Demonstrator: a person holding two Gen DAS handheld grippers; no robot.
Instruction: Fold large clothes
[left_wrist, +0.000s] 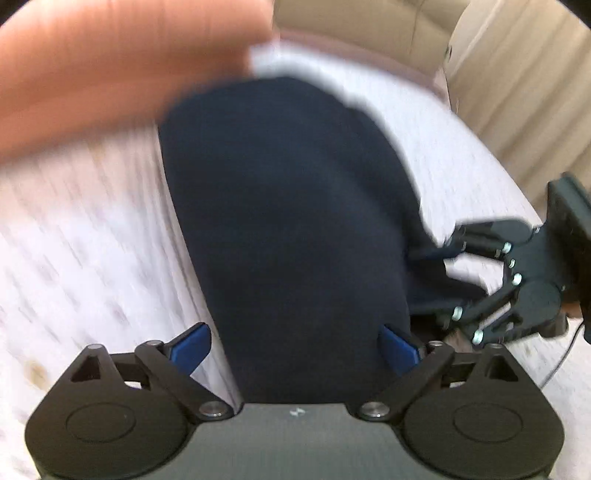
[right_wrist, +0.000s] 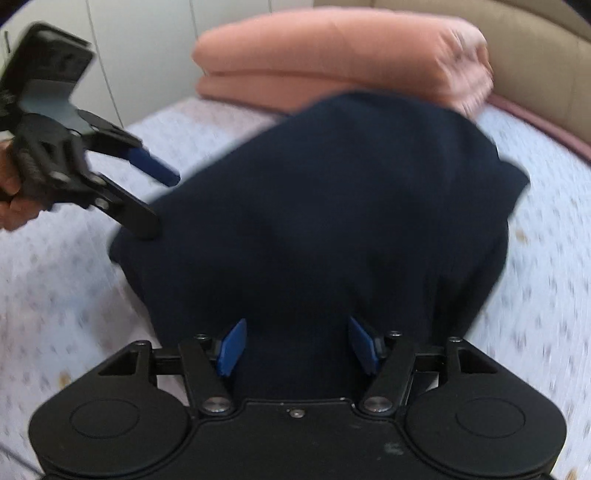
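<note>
A navy garment (left_wrist: 277, 203) lies in a long folded strip on the white patterned bed sheet (left_wrist: 92, 240). My left gripper (left_wrist: 295, 347) hangs over its near end, open wide, with a blue pad on each side of the cloth and neither pressing on it. My right gripper (left_wrist: 454, 275) is at the garment's right edge with its jaws apart around a corner of the cloth. In the right wrist view the garment (right_wrist: 332, 221) fills the middle. The right gripper (right_wrist: 298, 347) is open above it, and the left gripper (right_wrist: 159, 199) is open at the garment's left edge.
A folded orange blanket (right_wrist: 332, 55) lies on the bed beyond the garment, and fills the top left of the left wrist view (left_wrist: 110, 74). A beige padded headboard (right_wrist: 535, 66) stands behind it. White cupboard doors (right_wrist: 147, 55) are at the far left. A hand (right_wrist: 11, 199) holds the left gripper.
</note>
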